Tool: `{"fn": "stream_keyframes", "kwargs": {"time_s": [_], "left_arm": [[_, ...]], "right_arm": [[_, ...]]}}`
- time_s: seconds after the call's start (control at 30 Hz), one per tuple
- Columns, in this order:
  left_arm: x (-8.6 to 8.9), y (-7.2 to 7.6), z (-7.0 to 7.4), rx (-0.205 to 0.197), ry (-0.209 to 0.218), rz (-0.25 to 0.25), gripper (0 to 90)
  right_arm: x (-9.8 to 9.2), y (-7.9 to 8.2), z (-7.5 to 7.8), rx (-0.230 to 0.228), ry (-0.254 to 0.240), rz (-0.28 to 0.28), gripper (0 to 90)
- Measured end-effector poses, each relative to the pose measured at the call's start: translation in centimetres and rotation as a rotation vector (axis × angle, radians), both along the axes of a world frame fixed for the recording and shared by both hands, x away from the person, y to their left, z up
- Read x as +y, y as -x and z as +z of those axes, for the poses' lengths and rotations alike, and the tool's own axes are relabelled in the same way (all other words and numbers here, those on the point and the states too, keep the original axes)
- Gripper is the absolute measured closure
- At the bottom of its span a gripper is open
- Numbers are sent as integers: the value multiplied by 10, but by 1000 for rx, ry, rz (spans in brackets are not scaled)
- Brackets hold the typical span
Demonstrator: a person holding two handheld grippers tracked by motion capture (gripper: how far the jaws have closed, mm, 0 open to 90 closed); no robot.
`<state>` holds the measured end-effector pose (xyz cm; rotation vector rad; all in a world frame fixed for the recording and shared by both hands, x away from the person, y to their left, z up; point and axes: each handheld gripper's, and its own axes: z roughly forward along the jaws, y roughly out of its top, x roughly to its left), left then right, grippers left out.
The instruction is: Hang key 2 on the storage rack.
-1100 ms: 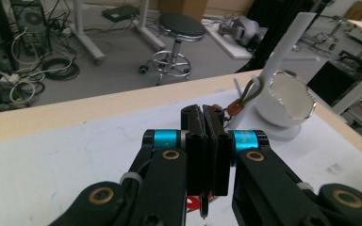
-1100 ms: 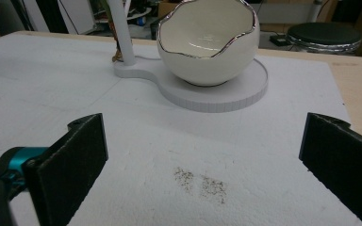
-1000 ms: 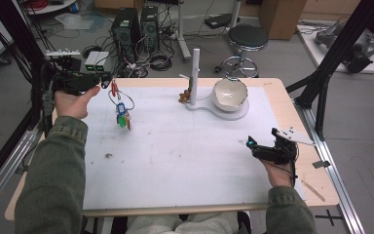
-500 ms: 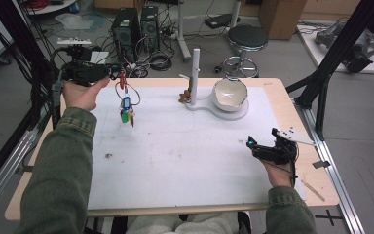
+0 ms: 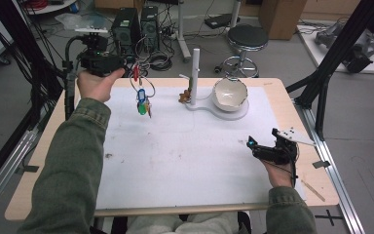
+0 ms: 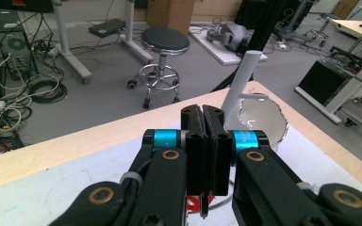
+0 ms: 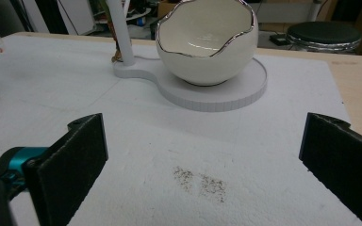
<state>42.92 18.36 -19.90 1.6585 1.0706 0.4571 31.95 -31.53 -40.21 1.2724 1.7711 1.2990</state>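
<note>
Red tag: top of the bunch of keys (image 5: 142,97), pinched in the left gripper (image 5: 129,66), jaws pressed together on it; in the left gripper view a thin sliver sits between the pads.
Keys: hang at 6 o'clock below the left gripper's tips, blue and green tags lowest, above the white mat (image 5: 185,161) at its far left corner.
Left gripper: held up at the table's 11 o'clock.
Stand: white post (image 5: 195,73) with a side peg on a flat base, at 3 o'clock from the keys, well apart.
Bowl (image 5: 230,94): egg-shaped, white, on the same base, just beside the post.
Right gripper (image 5: 252,146): at the table's 4 o'clock, resting low, jaws spread wide, nothing between them; bowl at 12 o'clock in its view.
</note>
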Motion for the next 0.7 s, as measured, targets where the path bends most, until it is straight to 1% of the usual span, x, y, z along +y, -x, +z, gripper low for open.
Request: {"fn": "stream_keyframes", "kwargs": {"time_s": [0.17, 0.33, 0.37, 0.43, 0.47, 0.5, 0.57, 0.7], "left_arm": [[-13, -3, 6, -8, 4, -33, 877], [-26, -7, 12, -18, -9, -47, 877], [-31, -8, 14, -24, -12, -55, 877], [-33, -9, 15, -25, -7, -59, 877], [-39, -11, 16, -18, -23, -64, 877], [-39, -11, 16, -18, -23, -64, 877], [-45, -12, 17, -16, -32, -70, 877], [-57, -14, 24, -26, -34, -82, 877]], "right_arm": [[-1, 0, 0, 2, -5, 0, 7], [-2, 0, 0, -5, -4, -2, 7], [-2, 1, 0, -3, -7, -5, 6], [-2, 1, 1, -2, -11, -9, 7], [-2, 1, 1, -5, -9, -9, 7], [-2, 1, 1, -8, -8, -9, 7], [-3, 1, 1, -8, -10, -10, 6], [-3, 1, 1, -11, -11, -13, 6]]}}
